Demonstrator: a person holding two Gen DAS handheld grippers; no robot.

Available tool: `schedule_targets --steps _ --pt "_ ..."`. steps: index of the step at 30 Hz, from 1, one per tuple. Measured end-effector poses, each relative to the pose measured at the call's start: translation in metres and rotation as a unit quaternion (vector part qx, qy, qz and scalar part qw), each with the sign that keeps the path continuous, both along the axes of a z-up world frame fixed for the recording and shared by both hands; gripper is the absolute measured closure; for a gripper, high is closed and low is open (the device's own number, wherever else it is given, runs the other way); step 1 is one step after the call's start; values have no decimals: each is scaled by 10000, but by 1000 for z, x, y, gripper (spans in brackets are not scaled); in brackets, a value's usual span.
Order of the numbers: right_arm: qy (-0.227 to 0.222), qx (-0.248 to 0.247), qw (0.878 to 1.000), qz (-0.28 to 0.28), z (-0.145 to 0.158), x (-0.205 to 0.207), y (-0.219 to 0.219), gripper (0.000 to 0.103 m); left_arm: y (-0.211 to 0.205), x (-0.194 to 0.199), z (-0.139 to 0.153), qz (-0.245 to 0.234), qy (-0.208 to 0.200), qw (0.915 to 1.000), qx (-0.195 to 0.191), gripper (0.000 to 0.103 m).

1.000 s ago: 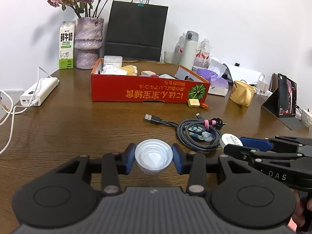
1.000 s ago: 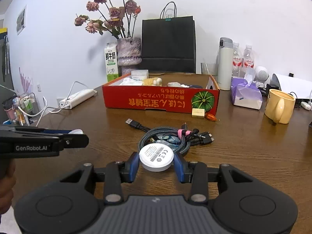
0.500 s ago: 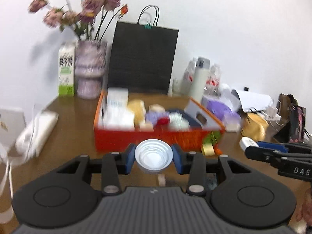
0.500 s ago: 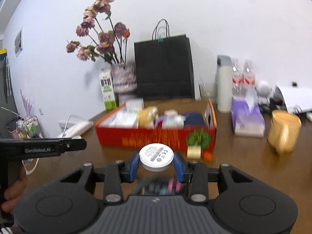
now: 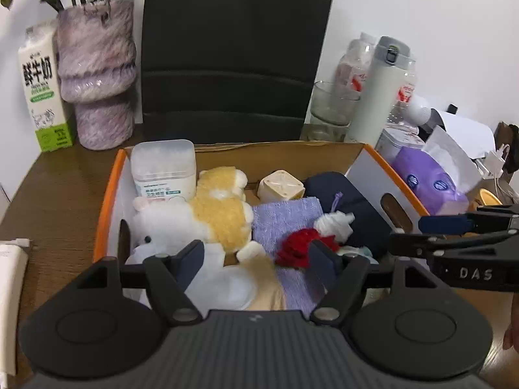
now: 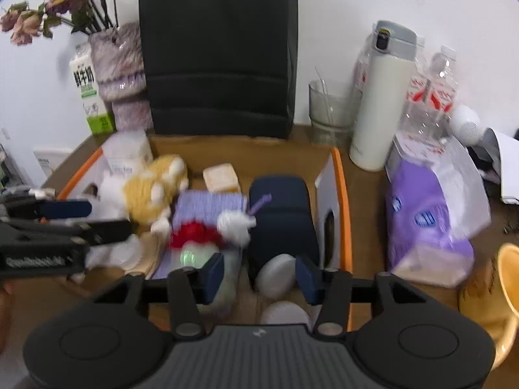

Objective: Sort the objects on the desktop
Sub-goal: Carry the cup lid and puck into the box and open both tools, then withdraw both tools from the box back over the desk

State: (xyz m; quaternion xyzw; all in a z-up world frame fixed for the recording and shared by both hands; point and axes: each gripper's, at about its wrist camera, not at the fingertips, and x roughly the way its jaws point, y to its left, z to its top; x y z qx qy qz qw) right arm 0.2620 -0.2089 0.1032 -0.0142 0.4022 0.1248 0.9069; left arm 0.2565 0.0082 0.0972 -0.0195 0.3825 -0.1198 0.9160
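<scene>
Both claws hang wide open over the orange-rimmed box (image 5: pixel 107 194): left claw (image 5: pixel 256 261) above a white cap (image 5: pixel 227 287), right claw (image 6: pixel 259 274) above a round white disc (image 6: pixel 275 275), both lying inside w/ plush toys. Risk: disc leans on the navy pouch (image 6: pixel 282 207) & may slide deeper. Readable text: "DAS", "鲜牛奶" on milk carton (image 5: pixel 40 87).
</scene>
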Motion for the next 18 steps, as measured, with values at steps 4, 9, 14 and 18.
schedule_targets --steps 4,9,14,18 --pt "46 436 9990 -38 4 22 -1 43 4 7 11 319 -115 9994 -11 20" --pt "-287 573 9979 -81 11 -10 -2 40 16 -36 20 627 -360 9972 -185 14" --pt "-1015 439 9938 83 5 -105 -11 33 24 -127 13 913 -681 9929 -358 6" --pt "-1206 655 9903 215 -10 -179 -22 24 20 -197 -4 688 -868 9930 -405 0"
